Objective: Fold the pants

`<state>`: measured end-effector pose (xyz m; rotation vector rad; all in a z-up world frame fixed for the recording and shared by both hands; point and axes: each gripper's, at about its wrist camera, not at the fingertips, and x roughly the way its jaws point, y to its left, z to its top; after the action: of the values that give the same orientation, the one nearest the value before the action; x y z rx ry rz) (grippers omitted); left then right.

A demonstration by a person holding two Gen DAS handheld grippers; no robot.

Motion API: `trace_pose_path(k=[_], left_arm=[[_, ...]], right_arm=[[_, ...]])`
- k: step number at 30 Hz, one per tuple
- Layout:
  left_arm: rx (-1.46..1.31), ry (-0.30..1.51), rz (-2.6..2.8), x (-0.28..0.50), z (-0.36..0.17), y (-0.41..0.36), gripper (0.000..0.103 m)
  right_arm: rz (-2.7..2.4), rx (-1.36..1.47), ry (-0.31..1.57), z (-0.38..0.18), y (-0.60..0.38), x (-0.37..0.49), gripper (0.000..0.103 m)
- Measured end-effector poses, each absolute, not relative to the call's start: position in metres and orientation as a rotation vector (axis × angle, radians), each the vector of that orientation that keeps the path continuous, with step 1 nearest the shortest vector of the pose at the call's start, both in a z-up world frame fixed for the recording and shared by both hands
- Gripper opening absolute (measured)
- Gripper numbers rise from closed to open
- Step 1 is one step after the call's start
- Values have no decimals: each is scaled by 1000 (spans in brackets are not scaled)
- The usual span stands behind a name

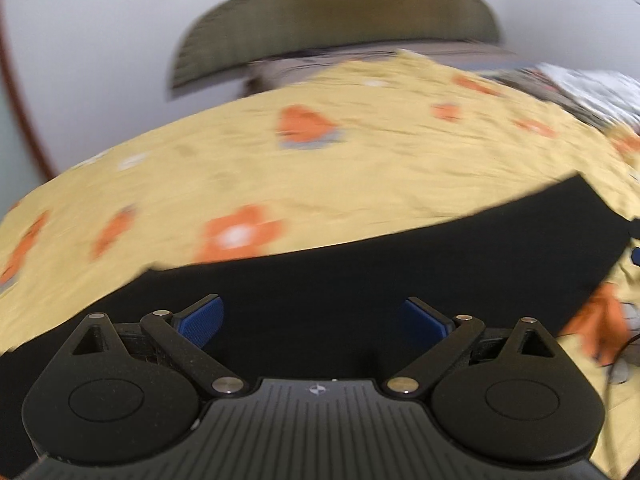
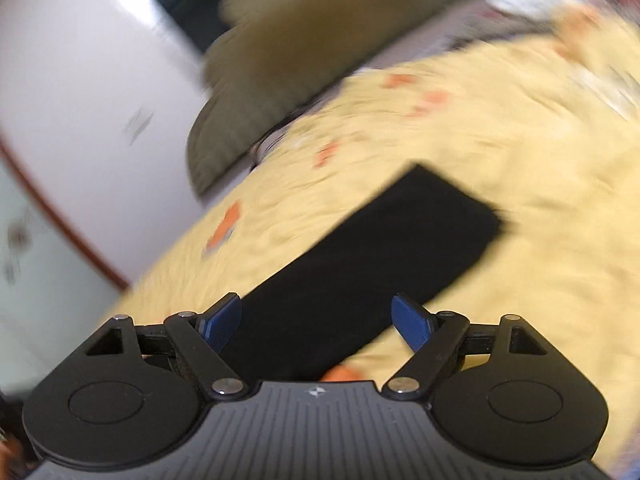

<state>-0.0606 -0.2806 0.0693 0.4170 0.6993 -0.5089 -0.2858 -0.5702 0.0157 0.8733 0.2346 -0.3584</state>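
Observation:
Black pants (image 1: pixel 400 256) lie flat on a yellow bedsheet with orange flowers (image 1: pixel 320 168). In the left wrist view they run as a long strip from lower left to right. My left gripper (image 1: pixel 314 320) is open and empty, just above the pants' near part. In the right wrist view the pants (image 2: pixel 360 264) show as a narrow strip running away up to the right. My right gripper (image 2: pixel 316 320) is open and empty over their near end. Both views are blurred by motion.
An olive-green pillow (image 1: pixel 340 28) leans against the white wall at the head of the bed; it also shows in the right wrist view (image 2: pixel 288 64). A patterned cloth (image 1: pixel 592 88) lies at the far right. The bed's left edge drops off near a red-brown trim (image 2: pixel 60 220).

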Motion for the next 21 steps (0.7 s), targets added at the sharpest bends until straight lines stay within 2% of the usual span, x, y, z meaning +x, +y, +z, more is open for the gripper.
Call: trace_pose_path(k=[4,11,13,14,16,18,19,21], left_arm=[[492,705,-590,-77,51,-333,98],[559,708,-630,-83,29,-366,98],[543,720,-620,-76,29,-370,98],[532,729,-617,-71,30,-371,98],[505,751,-616,-63,32,-373,98],[462,774,-622,-54,33,-374,98],[443,792,-626,-49,34,-375,98],[388,858,-649,-38,34,-379,98]], right_arm=[[-381,978,220,-3,-593,-292,83],[-435,1039,160,-21,-614,-293,81],[-465,1041,128,-23,-621,-288,77],[-475,1044,128,-23,-626,-286,72],[-494,1052,142,-25,-632,-279,43],[-503,1076,159,-32,-637,-275,25],[-508,1088,159,-35,-639,-275,18],[-519,1077,157,-35,-639,-275,13]])
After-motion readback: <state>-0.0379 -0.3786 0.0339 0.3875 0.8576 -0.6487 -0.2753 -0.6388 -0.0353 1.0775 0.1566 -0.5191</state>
